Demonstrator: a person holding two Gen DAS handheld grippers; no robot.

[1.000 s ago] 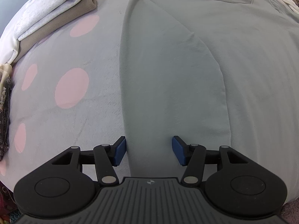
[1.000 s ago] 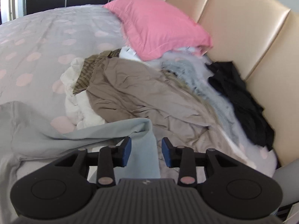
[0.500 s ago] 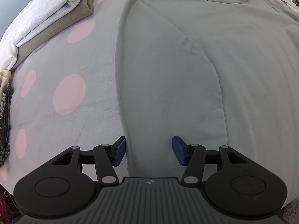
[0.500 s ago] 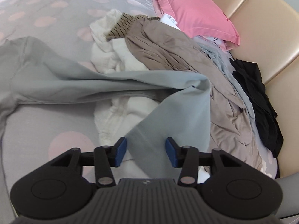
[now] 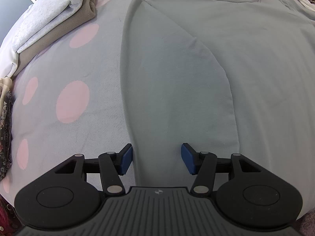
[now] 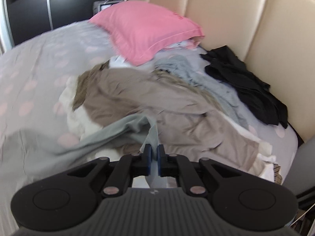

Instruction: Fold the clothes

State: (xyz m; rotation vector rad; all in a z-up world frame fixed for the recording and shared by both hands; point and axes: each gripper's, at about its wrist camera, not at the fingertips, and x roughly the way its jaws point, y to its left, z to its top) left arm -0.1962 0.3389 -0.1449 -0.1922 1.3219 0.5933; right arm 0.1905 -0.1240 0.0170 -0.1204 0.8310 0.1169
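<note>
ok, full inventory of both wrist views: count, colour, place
grey-green top: 1, spread flat on the bed, one sleeve folded in, other sleeve lifted
bedspread: 1, grey with pink dots
folded stack: 1, pale grey on taupe, far left
pillow: 1, pink, by the headboard
headboard: 1, cream, padded
unfolded pile: 1, taupe, white, blue-grey, below the pillow
black garment: 1, against the headboard
left gripper: open, over the folded sleeve
right gripper: closing on the sleeve

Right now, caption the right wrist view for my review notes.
Right gripper closing on a grey-green sleeve, unfolded clothes pile and pink pillow behind.
</note>
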